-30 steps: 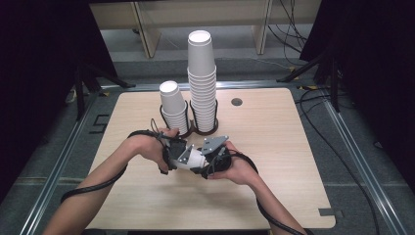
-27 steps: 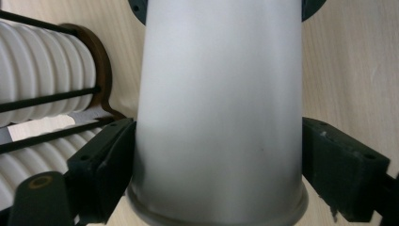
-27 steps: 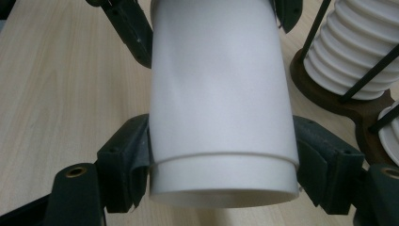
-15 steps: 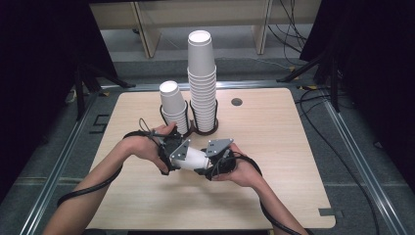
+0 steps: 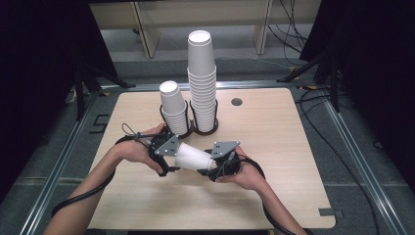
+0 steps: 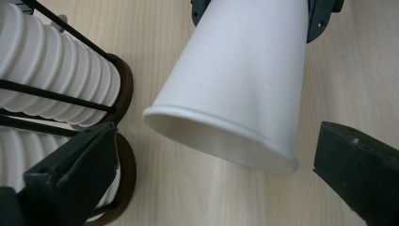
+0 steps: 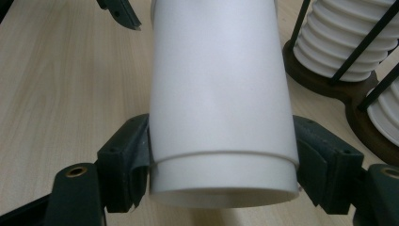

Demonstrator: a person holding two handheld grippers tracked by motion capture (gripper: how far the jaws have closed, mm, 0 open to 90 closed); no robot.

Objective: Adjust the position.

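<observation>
Opening left gripper (image 5: 169, 155) fingers, freeing cup (image 5: 193, 156)

Black claws (image 5: 169, 159); grey three-cornered plates; trailing black cables.

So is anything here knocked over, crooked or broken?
Nothing looks damaged or spilled. The one cup lying sideways above the table is held that way: the right tongs clamp its narrow end, while the left tongs have just been opening, off its rim. Both cup stacks stand upright in their holder.
</observation>
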